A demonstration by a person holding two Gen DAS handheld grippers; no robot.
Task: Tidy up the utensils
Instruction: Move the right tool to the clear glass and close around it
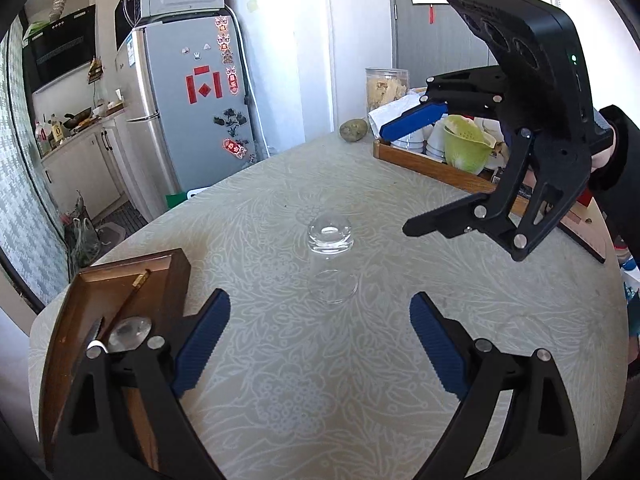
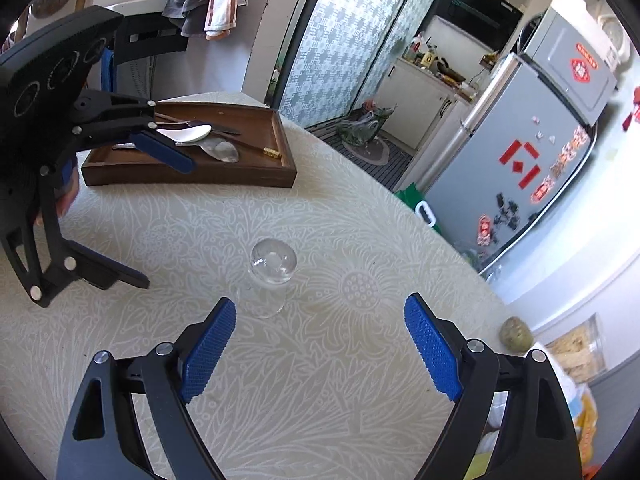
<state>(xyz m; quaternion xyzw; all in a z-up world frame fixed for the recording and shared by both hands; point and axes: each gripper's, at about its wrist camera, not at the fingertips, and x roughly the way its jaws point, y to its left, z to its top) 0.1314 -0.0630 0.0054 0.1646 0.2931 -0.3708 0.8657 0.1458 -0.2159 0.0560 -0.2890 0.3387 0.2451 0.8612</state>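
Both grippers hover over the table (image 1: 280, 360), empty, fingers spread wide: the left gripper (image 1: 320, 344) and the right gripper (image 2: 320, 344). The clear glass (image 2: 270, 280) stands upside down between them. The utensils (image 2: 200, 138) lie in the wooden tray (image 2: 256, 176), left of the glass. I think a careless sideways approach could knock the glass over, because it is transparent and light.

One glass (image 1: 331, 258), two wooden trays (image 2: 256, 168), two spoons (image 2: 192, 133).
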